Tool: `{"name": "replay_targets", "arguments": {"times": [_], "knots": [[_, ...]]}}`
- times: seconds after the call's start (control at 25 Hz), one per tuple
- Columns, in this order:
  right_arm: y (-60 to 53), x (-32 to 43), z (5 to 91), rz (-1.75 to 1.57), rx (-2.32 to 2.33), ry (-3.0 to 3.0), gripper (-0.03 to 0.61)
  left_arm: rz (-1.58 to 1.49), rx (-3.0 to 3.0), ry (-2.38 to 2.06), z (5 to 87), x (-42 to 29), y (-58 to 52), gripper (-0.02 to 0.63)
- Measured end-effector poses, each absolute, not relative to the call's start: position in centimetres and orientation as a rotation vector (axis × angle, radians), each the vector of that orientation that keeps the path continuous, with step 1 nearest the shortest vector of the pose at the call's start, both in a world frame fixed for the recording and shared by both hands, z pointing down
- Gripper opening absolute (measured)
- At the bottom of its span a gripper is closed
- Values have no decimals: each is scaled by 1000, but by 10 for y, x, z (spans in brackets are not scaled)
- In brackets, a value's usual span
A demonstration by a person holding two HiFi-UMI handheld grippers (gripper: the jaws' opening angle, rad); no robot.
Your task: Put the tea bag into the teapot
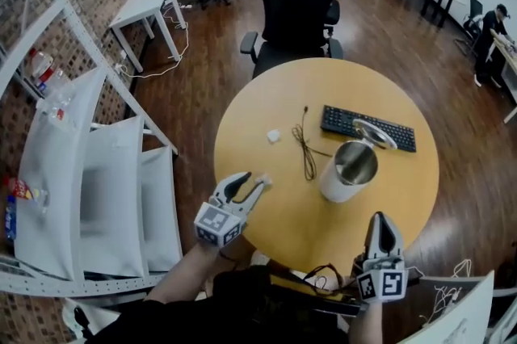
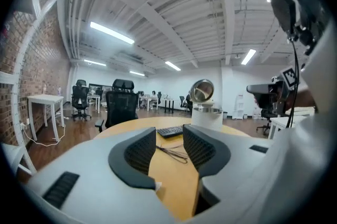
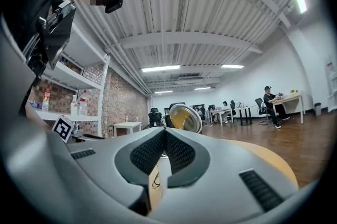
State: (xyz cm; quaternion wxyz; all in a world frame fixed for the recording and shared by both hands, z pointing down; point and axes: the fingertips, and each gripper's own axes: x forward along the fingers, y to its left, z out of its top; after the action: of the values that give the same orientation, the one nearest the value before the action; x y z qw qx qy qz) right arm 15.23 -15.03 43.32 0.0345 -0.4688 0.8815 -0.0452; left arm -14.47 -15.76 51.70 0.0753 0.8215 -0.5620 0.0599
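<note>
The tea bag (image 1: 273, 136), a small white square, lies on the round yellow table (image 1: 266, 229) left of a black cable. The white teapot (image 1: 349, 170) stands mid-table with its shiny lid (image 1: 373, 132) flipped open; it also shows as the teapot (image 2: 205, 110) and the teapot (image 3: 184, 118) in both gripper views. My left gripper (image 1: 253, 181) hovers near the table's front left, short of the tea bag, open with nothing between its fingers (image 2: 142, 149). My right gripper (image 1: 381, 221) is at the front right edge, pointing toward the teapot, jaws shut and empty (image 3: 165, 136).
A black keyboard (image 1: 367, 127) lies behind the teapot, and a thin black cable (image 1: 305, 144) runs between the tea bag and the pot. A black office chair (image 1: 297, 7) stands at the table's far side. White shelving (image 1: 89, 181) stands to the left.
</note>
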Motion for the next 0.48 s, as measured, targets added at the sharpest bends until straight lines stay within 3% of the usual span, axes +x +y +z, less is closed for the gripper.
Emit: {"name": "replay_targets", "arguments": {"times": [0.48], "knots": [[-119,186,457,-211,-1772,2643,11,676,2320,-1417,680,-158,-210,210]]}}
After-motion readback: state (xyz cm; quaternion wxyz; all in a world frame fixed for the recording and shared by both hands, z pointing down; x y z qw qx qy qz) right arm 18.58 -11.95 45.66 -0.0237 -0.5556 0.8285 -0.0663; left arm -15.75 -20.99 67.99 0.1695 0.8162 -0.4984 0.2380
